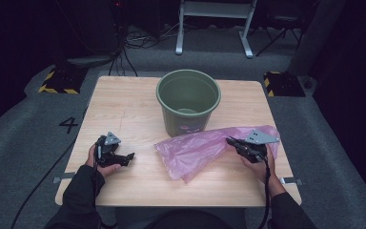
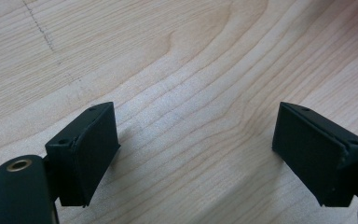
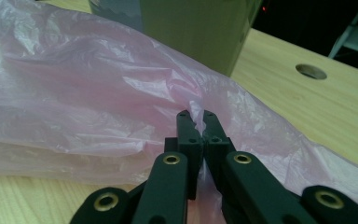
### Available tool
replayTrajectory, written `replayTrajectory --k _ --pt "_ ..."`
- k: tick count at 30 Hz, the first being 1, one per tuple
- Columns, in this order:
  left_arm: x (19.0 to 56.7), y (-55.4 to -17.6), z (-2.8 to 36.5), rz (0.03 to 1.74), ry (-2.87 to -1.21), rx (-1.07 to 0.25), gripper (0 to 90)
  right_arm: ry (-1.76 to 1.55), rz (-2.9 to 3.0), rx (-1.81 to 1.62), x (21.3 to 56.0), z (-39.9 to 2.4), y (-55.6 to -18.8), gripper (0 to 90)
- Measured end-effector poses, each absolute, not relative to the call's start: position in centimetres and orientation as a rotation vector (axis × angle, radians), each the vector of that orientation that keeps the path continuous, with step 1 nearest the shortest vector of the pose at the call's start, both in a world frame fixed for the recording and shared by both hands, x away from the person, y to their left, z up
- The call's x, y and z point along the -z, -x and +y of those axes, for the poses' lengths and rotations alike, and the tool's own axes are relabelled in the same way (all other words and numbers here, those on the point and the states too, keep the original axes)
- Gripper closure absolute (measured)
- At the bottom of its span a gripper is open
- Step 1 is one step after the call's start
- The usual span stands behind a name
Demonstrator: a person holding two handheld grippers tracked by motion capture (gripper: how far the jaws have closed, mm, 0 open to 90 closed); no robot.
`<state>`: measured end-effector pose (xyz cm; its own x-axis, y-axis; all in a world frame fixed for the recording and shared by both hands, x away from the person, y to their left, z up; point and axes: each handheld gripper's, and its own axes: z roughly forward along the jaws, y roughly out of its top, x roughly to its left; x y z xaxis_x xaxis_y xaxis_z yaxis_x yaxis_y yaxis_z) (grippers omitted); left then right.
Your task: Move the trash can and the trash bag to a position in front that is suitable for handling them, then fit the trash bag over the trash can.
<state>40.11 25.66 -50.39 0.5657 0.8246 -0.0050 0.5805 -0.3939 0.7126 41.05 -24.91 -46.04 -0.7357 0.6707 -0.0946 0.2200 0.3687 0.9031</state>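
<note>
High view is showing the person's forearms coming in from the near edge of the wooden table (image 1: 124, 102), each hand holding a gripper. Nearest on the left side, the left gripper (image 1: 129, 156) is lying low over bare wood with its jaws standing wide apart and nothing between them; the left gripper view is showing only the table grain under its two pads. On the right side, the right gripper (image 1: 228, 140) is pinching the pink plastic bag (image 1: 195, 150), its jaws pressed together on a fold of the film, as the right gripper view (image 3: 196, 116) is showing close up. That bag is lying crumpled across the middle-right of the table, reaching from the right gripper toward the centre. Just behind the bag, a green bucket (image 1: 188, 102) is standing upright, and beyond the table the grey floor is running into darkness.
</note>
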Motion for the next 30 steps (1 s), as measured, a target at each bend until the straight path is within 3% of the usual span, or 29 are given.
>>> replayTrajectory --k 30 --pt "50.4 -40.3 25.6 1.113 -2.128 -0.459 13.4 -0.597 2.032 -1.5 42.6 -26.3 -38.2 89.7"
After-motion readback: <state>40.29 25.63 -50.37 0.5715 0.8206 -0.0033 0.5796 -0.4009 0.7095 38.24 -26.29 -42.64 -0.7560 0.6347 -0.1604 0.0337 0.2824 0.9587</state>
